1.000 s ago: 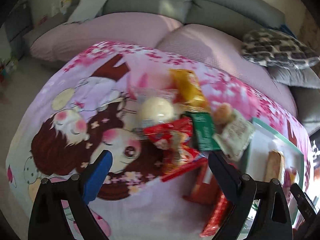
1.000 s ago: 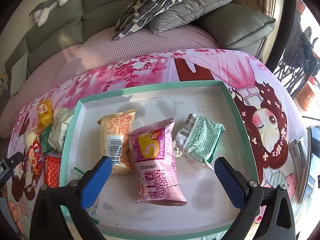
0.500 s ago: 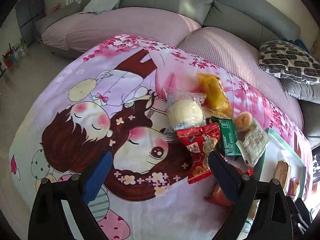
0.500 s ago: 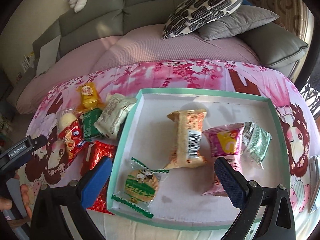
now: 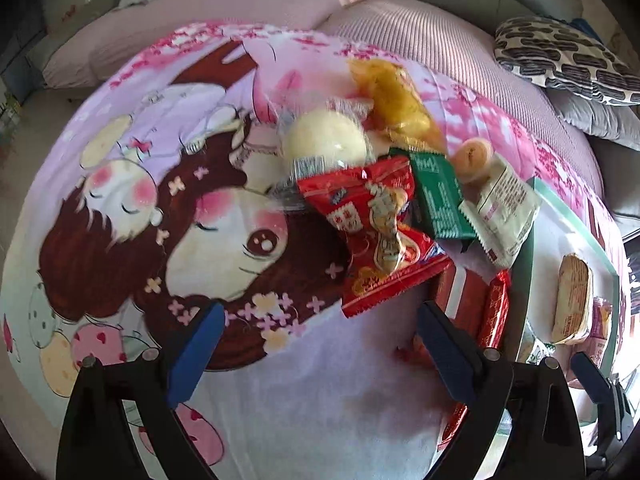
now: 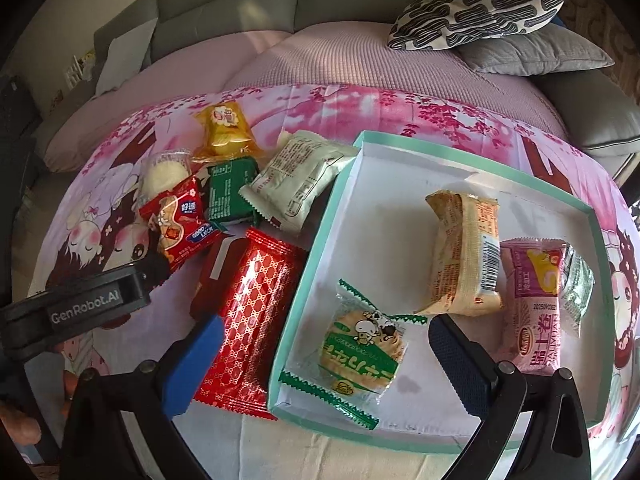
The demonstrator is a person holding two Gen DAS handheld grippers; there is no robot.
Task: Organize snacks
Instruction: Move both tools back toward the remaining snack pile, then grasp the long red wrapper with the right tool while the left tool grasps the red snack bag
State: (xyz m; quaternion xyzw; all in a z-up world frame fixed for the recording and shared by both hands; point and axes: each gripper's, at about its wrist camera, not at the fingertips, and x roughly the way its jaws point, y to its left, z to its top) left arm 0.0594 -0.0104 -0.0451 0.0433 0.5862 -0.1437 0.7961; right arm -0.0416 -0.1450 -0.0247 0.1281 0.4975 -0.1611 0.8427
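Note:
A pile of snack packs lies on the cartoon cloth left of a teal-rimmed white tray. The pile holds a red peanut pack, a green pack, a round white bun, a yellow pack, a cream pack and a shiny red pack. Inside the tray are a green cookie pack, a beige pack and a pink roll pack. My left gripper hangs open just before the red peanut pack. My right gripper is open over the tray's near left corner.
A grey sofa with a pink cover runs behind the cloth. A black-and-white patterned cushion and a grey pillow lie at the back right. The left gripper's black body reaches in from the left in the right wrist view.
My left gripper has moved closer to the snack pile. My right gripper has swung left, from over the tray's middle to its near left corner. Both stay open.

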